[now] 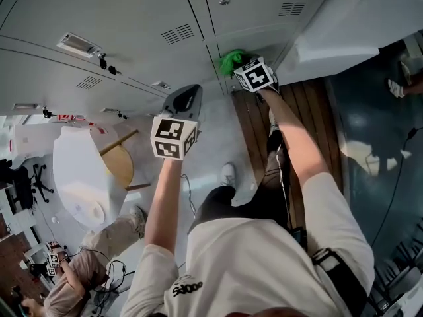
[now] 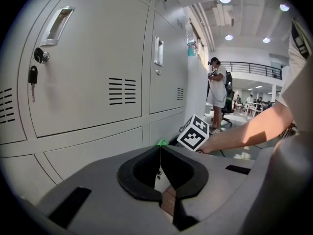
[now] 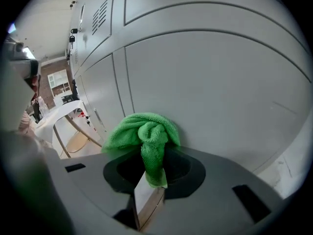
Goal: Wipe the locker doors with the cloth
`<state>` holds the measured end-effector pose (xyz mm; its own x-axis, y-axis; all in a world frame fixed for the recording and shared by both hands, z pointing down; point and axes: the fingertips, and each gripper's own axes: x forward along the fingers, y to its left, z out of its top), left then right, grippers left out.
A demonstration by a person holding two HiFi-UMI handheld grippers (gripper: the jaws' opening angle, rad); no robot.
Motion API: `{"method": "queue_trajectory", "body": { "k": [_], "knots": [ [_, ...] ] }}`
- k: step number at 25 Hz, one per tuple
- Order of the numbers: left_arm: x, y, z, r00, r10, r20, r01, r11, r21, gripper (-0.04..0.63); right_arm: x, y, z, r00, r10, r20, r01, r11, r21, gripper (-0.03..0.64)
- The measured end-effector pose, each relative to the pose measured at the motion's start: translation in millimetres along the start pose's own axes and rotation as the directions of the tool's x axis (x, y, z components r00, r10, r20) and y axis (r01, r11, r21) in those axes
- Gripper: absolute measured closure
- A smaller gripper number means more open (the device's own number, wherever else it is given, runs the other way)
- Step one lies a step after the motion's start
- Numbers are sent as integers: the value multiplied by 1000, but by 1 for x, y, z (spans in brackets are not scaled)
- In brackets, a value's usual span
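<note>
A green cloth (image 3: 143, 132) is bunched between the jaws of my right gripper (image 3: 153, 153), which is shut on it. The cloth presses against a low grey locker door (image 3: 215, 82). In the head view the cloth (image 1: 230, 60) shows at the foot of the lockers (image 1: 132, 18), just beyond the right gripper (image 1: 242, 70). My left gripper (image 1: 186, 96) hangs in the air to the left, away from the doors. Its jaws (image 2: 160, 150) are shut with nothing between them. A green corner of the cloth (image 2: 162, 142) peeks past them.
A key (image 2: 32, 75) hangs in an upper door's lock. A white round table (image 1: 79, 177) and a wooden stool (image 1: 120, 164) stand to the left, with a seated person (image 1: 86, 269) below. Wooden slats (image 1: 254, 127) lie under my right arm. Another person (image 2: 217, 89) stands farther down the row.
</note>
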<state>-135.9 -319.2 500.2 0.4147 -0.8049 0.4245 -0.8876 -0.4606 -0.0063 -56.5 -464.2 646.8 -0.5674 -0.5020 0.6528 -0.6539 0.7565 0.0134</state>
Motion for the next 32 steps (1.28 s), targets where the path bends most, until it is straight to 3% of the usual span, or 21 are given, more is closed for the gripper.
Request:
{"method": "queue_trajectory", "body": {
  "k": [9, 19, 25, 32],
  "knots": [
    [31, -20, -2, 999, -44, -25, 44, 999, 2, 577, -17, -77, -37, 993, -104, -48, 106, 993, 49, 545],
    [67, -31, 5, 996, -79, -46, 79, 997, 11, 577, -44, -166, -79, 969, -236, -71, 245, 955, 167, 545],
    [103, -37, -12, 992, -105, -64, 104, 994, -21, 577, -17, -163, -102, 974, -204, -97, 216, 967, 135, 545],
    [127, -42, -43, 988, -127, -92, 123, 991, -53, 577, 23, -154, -130, 982, -154, -106, 172, 966, 194, 546]
  ]
}}
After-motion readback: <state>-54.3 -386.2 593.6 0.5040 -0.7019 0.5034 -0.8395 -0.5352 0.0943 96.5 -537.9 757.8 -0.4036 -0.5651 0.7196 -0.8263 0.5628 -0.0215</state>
